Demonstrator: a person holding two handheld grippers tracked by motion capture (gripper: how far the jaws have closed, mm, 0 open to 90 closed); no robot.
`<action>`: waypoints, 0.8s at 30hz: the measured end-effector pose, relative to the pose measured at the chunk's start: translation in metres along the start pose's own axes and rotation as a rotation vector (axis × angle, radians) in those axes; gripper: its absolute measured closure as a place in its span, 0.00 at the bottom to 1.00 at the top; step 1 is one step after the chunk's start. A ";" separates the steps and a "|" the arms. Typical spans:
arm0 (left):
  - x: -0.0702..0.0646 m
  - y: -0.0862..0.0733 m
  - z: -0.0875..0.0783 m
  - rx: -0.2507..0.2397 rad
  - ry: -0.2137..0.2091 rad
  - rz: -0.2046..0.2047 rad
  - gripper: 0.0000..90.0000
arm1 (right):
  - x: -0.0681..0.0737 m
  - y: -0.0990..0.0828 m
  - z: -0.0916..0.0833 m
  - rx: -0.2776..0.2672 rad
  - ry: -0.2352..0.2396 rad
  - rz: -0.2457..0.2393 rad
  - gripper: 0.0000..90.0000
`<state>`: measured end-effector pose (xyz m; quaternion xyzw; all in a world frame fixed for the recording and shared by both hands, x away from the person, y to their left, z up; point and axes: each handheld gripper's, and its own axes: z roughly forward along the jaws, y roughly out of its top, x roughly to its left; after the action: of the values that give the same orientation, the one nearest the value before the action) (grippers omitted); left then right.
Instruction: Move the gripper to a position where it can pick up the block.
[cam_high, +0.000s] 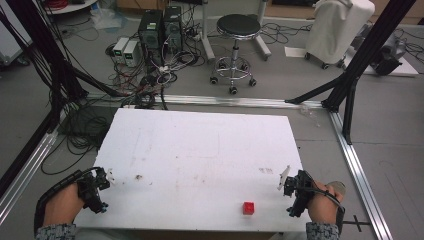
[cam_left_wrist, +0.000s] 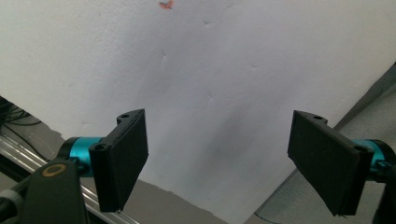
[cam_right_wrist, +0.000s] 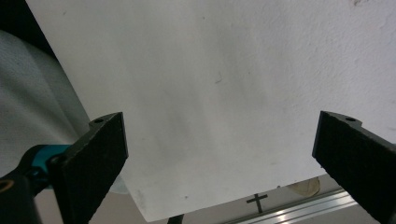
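White surface (cam_high: 200, 160) occupies the centre of the high view, bare apart from scuffs and one item. Left gripper (cam_high: 102, 182) sits at lower left over the surface's edge, jaws spread, nothing between them. Right gripper (cam_high: 290, 192) sits at lower right, jaws likewise spread and empty. Red cube (cam_high: 248, 207) lies near the bottom edge, left of the right gripper, apart from it.
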<state>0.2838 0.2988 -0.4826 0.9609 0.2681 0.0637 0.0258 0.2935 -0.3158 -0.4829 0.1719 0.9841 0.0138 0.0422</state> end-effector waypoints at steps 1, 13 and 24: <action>0.000 0.000 0.000 0.002 0.004 -0.001 0.23 | 0.001 0.002 -0.002 -0.001 -0.005 -0.007 0.03; 0.000 0.000 -0.001 -0.005 0.008 -0.014 0.23 | 0.004 0.016 -0.006 -0.012 -0.007 -0.047 0.03; 0.000 0.002 -0.001 -0.001 0.005 -0.009 0.23 | 0.008 0.035 -0.005 -0.019 -0.006 -0.108 0.03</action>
<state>0.2846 0.2972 -0.4819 0.9596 0.2724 0.0660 0.0261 0.2978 -0.2803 -0.4774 0.1181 0.9917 0.0202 0.0474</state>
